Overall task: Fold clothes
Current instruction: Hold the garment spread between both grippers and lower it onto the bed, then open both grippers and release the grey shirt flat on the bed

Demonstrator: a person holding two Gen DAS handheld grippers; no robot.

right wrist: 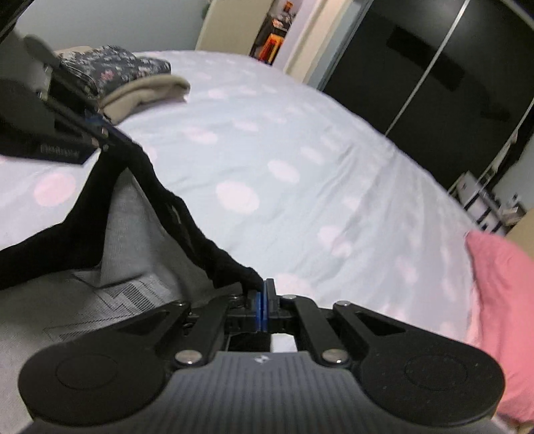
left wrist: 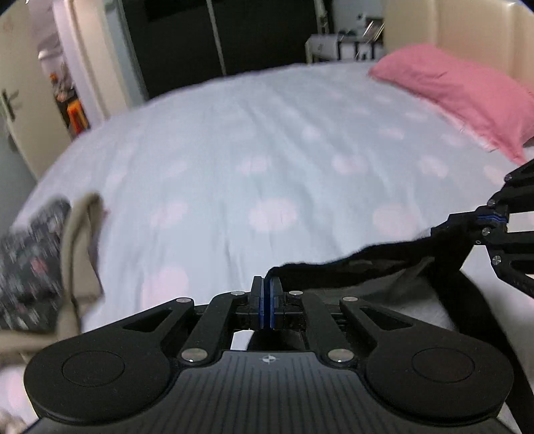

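Left gripper (left wrist: 267, 297): the blue-padded fingers (left wrist: 258, 300) are pressed together, pinching the black edge of a garment (left wrist: 383, 263). Right gripper (right wrist: 263, 302): fingers likewise clamped tight on the same garment's (right wrist: 187, 213) black edge. The garment is dark along its upper hem with a grey knitted body; it hangs stretched between the two grippers above the near edge of the bed (left wrist: 267, 150), and its grey lower part falls below the grippers. The bed carries a pale blue sheet with pink dots. The left wrist view shows the right gripper (left wrist: 494, 217) at the right border, closed on the hem, and a pink pillow (left wrist: 467, 90) at the far right corner of the bed, against a cream headboard (left wrist: 467, 26). The right wrist view shows the left gripper (right wrist: 110, 133) at upper left, closed on the other end of the hem, and gives a zigzag pattern on the grey fabric (right wrist: 133, 293) which the left view does not show. A stack of folded clothes, a dark floral piece (right wrist: 116, 63) over a beige piece (right wrist: 147, 90), lies at the bed's far left corner in the right view; in the left view the same stack (left wrist: 50, 250) is blurred at the left edge. Dark wardrobe doors (right wrist: 434, 66) stand beyond the bed.
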